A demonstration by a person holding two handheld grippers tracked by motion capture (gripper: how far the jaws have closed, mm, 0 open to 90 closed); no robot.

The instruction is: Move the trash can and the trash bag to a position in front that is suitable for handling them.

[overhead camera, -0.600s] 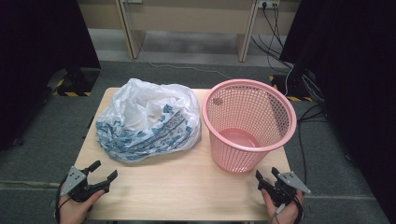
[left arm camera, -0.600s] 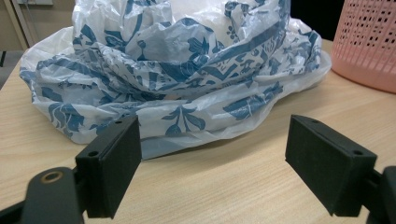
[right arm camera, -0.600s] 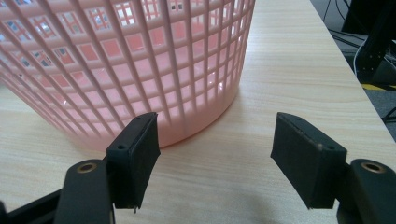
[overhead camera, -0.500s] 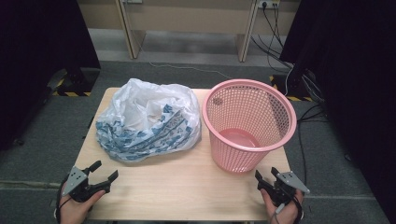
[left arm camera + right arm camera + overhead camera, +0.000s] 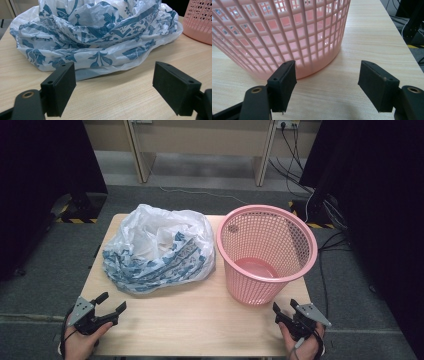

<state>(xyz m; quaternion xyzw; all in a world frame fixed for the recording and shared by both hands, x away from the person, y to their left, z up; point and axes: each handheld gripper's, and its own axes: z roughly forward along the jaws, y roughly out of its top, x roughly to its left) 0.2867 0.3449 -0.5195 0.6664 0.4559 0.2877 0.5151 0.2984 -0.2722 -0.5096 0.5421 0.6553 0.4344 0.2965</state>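
1. A light wooden table (image 5: 200, 320) stands on a grey carpeted floor (image 5: 45, 265), seen from above and in front of the person working at it.
2. A crumpled white plastic bag with a blue floral print (image 5: 157, 250) lies on the left half of the table, heaped loosely, with its open top facing up.
3. A pink plastic mesh wastebasket (image 5: 267, 252) stands upright on the right half of the table, just beside the bag; whether the two touch cannot be told.
4. The left gripper (image 5: 111, 304) is held in a hand at the near left corner of the table, its black jaws spread apart and holding nothing.
5. In the left gripper view, the jaws frame bare tabletop, and the bag (image 5: 100, 37) lies just beyond them, apart from both pads, with the basket's pink wall (image 5: 200, 20) at the upper right edge.
6. The right gripper (image 5: 285, 310) is held in a hand at the near right corner of the table, close in front of the basket's base, its jaws likewise spread and holding nothing.
7. In the right gripper view, the basket (image 5: 287, 32) rises directly ahead, and the left jaw stands near its lower wall.
8. Dark curtains hang at both sides, and cables (image 5: 325, 220) lie on the floor behind the basket.
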